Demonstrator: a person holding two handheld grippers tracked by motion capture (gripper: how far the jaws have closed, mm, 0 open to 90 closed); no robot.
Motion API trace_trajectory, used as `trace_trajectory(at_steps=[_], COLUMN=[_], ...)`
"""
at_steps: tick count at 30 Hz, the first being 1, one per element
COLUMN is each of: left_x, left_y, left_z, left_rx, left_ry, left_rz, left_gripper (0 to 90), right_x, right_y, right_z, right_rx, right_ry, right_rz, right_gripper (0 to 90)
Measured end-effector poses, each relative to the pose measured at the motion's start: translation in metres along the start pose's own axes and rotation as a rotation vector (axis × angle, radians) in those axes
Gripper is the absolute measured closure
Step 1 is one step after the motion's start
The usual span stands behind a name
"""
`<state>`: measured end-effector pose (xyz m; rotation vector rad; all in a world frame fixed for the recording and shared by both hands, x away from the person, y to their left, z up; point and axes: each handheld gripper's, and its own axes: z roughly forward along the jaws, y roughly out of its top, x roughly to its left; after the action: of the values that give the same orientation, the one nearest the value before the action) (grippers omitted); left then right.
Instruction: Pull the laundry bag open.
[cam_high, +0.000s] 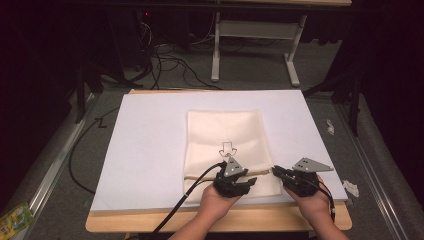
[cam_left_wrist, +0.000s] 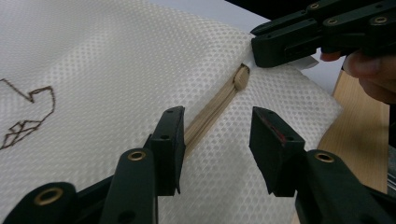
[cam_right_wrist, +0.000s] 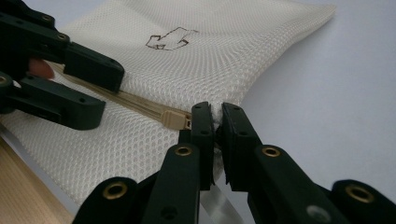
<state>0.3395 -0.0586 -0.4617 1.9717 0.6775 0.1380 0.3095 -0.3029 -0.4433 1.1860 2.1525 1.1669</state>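
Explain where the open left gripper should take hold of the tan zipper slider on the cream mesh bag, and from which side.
Grip the tan zipper slider across its narrow sides, arriving along the tan zipper tape from the bag's middle. The slider lies flat at the tape's end, beside the corner the right gripper pinches shut, so that far side looks blocked. The left gripper already straddles the tape, jaws open, on the cream mesh bag.

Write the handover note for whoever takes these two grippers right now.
Left gripper: open, jaws straddling the tan zipper of the mesh bag.
Right gripper: shut on the bag's edge at the zipper end, just past the zipper pull.
The bag lies flat on the white board, zipper at the near end.
Done: the bag's edge is pinched.
Left, probably: take the pull and run the zipper.
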Motion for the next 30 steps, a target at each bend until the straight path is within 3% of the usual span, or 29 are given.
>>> trace_trajectory(at_steps=[2, 5, 8, 14, 19, 30], left_x=[-0.004, -0.006, -0.007, -0.011, -0.014, -0.017], left_y=[0.002, 0.003, 0.003, 0.005, 0.007, 0.010], left_z=[0.006, 0.011, 0.018, 0.026, 0.030, 0.033], left_rx=[0.007, 0.013, 0.001, -0.027, -0.026, -0.022], left_ry=[-0.011, -0.008, -0.012, -0.026, -0.036, -0.016], left_rz=[0.010, 0.008, -0.028, -0.049, -0.045, -0.015], left_gripper=[62.5, 63.5, 66.2, 71.0, 74.9, 86.6], right_x=[0.000, 0.001, 0.001, 0.003, 0.003, 0.005], right_y=[0.001, 0.001, 0.001, 0.002, 0.002, 0.003], right_z=[-0.001, -0.002, -0.002, -0.002, -0.002, -0.003], right_rx=[-0.012, -0.014, -0.017, -0.020, -0.021, -0.028], right_ry=[0.004, 0.007, 0.012, 0.017, 0.018, 0.023], right_rz=[-0.001, 0.001, 0.007, 0.005, 0.001, -0.009], right_gripper=[85.2, 85.3, 85.3, 85.4, 85.5, 85.5])
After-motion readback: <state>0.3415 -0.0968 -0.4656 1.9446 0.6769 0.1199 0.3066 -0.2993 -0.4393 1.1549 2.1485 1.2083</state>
